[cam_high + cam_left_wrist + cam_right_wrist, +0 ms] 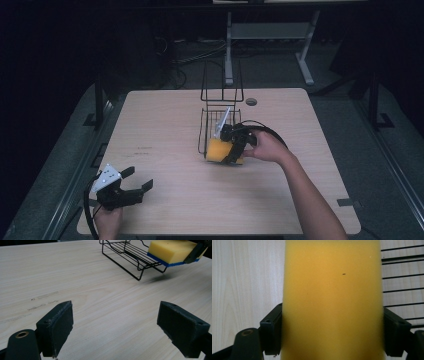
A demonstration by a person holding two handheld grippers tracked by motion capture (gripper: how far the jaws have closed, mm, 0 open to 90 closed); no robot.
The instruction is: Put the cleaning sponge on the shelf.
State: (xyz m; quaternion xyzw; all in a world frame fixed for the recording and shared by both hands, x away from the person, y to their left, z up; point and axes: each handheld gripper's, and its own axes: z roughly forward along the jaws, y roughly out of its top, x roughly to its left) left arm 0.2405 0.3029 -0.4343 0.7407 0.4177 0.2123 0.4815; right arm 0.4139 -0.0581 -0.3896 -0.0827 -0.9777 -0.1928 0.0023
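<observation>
Tongs on the left [139,186] are resting wide open and empty near the counter's [165,125] front edge. Right tongs [234,152] are clamping the yellow sponge [219,150] at the wire basket's [212,122] open end; keeping it level should help it slide in cleanly.

A lab or test room, I think, my light wooden table [165,125] alone under one lamp, dark around it, grey floor [345,107], cables [192,55] lying behind, white metal legs of another desk [305,62], black stand feet [92,120] at the sides
</observation>
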